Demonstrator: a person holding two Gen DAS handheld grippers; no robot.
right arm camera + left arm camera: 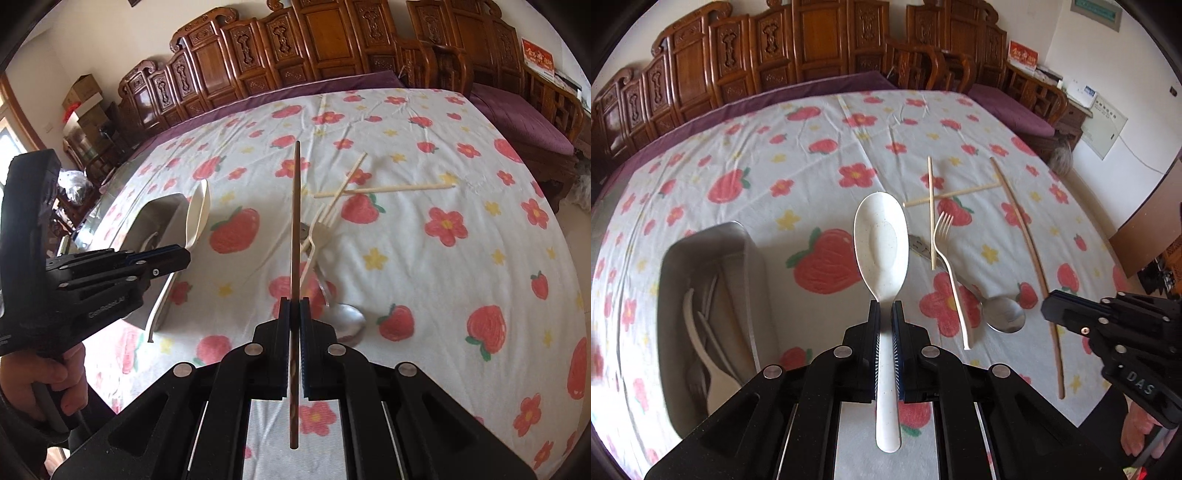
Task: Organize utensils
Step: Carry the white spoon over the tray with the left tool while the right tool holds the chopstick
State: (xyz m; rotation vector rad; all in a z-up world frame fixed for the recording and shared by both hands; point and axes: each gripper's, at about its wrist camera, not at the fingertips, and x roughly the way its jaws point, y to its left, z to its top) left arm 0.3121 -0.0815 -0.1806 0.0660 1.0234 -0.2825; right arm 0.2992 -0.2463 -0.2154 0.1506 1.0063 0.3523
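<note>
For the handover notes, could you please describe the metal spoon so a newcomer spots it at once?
On the strawberry-print tablecloth, right of the metal tray, lies a utensil pile. The shiny steel spoon lies under the white plastic fork; it alone is metal.

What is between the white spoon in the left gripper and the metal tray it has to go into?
Nothing visible. The white plastic spoon, clamped in the left gripper, hangs just right of the rectangular metal tray, whose open top already holds white utensils.
</note>
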